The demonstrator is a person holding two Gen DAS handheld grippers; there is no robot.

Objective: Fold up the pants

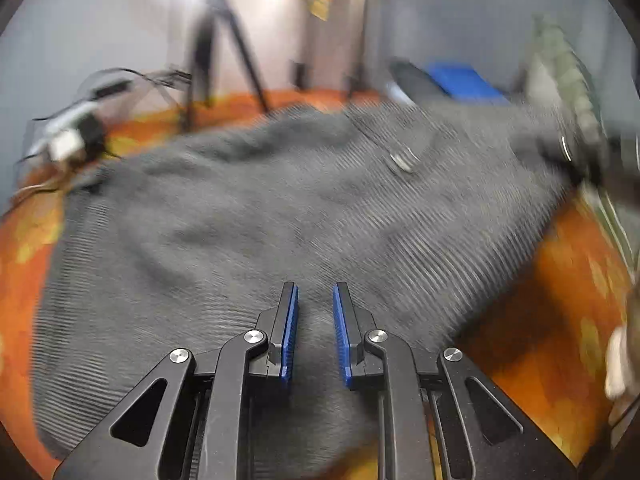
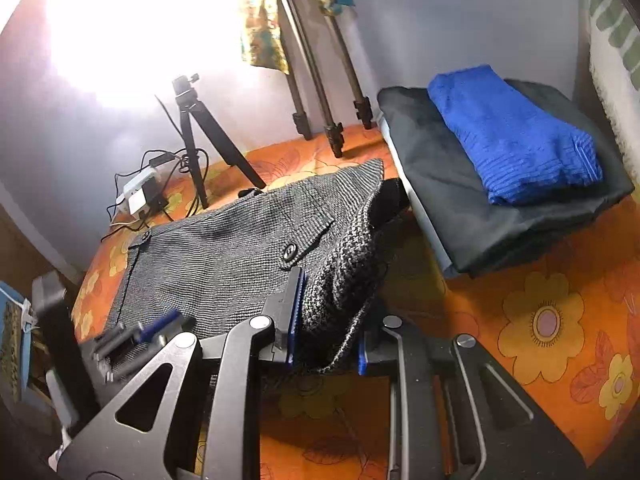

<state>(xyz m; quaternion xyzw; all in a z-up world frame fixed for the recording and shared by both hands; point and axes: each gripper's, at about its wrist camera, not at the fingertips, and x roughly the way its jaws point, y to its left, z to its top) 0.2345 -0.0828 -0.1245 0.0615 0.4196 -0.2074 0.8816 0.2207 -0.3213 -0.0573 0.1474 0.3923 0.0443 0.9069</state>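
While spread across the orange floral sheet (image 2: 540, 320), the grey knit pants (image 1: 260, 220) are gripped at a bunched edge by the right gripper (image 2: 326, 320), jaws closed on fabric. The left gripper (image 1: 316, 320) is held over the pants, jaws slightly parted, nothing held

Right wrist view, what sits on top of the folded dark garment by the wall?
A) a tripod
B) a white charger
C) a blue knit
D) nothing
C: a folded blue knit lies on the dark garment; the small tripod stands on the orange sheet instead.
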